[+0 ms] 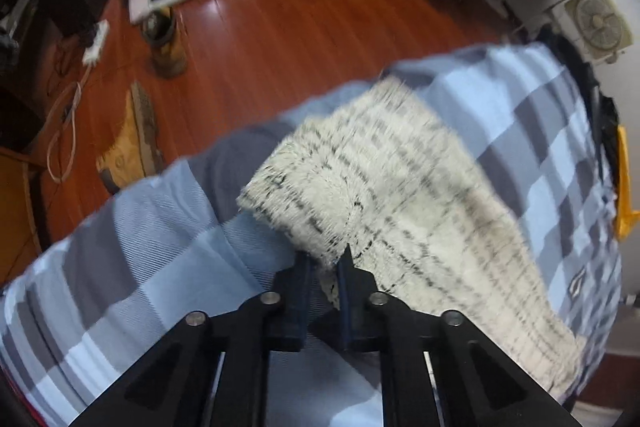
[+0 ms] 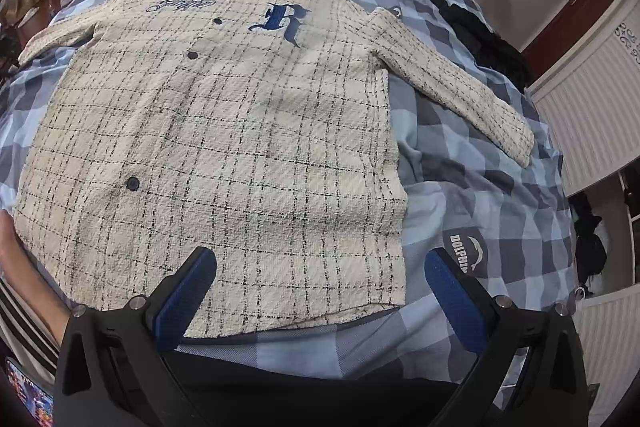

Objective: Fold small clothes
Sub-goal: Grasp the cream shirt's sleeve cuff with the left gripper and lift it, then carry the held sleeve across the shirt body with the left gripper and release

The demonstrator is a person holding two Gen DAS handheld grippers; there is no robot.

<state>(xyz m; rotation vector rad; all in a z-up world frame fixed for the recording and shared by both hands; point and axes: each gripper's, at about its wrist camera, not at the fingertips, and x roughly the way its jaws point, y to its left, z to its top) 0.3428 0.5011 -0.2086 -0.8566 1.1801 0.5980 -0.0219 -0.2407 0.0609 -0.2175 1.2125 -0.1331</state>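
Jacket (image 2: 224, 131) is lying flat on the bed (image 2: 480, 187), filling the frame's centre; left tool (image 1: 326, 267) is pinching its sleeve (image 1: 392, 187), while right tool (image 2: 320, 291) is hovering wide over the hem

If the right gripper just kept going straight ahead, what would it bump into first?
Probably the jacket. The right gripper is open and points along the bed, with the jacket's bottom hem between its fingers, so it would meet that cream checked fabric first. Its height above the cloth is unclear.
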